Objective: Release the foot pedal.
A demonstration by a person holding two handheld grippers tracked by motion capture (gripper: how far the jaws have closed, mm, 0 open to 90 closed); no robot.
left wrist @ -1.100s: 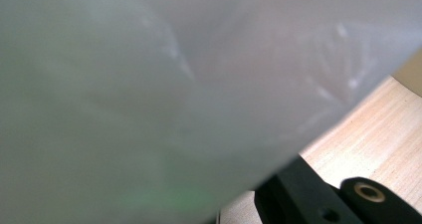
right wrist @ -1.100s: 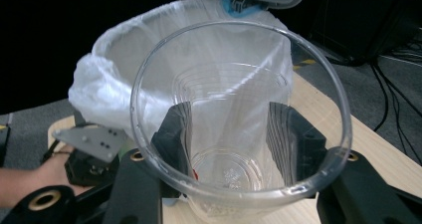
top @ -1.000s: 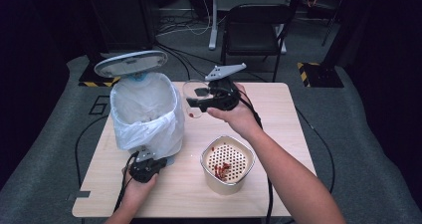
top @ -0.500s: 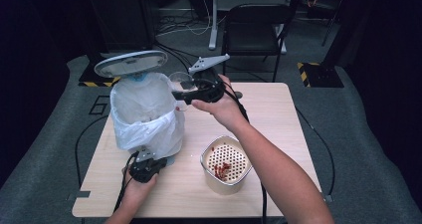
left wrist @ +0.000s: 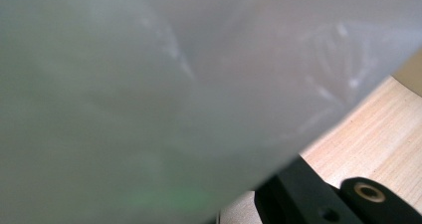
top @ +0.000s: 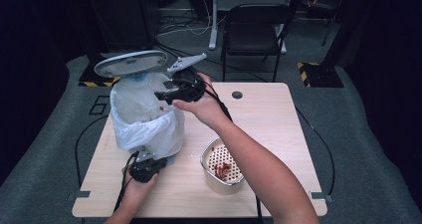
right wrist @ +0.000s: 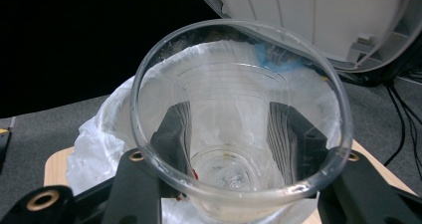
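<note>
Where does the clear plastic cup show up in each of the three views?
High view: clear plastic cup upper left of centre, in the right gripper, at the bin's rim.
Left gripper view: not in it.
Right gripper view: cup centre, between the black jaws.
Shared landmark: white bin bag.

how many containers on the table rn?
2: the bin with its white liner at the left, lid up, and the strainer bowl near the front edge. The clear cup is held over the bin, off the table.
</note>
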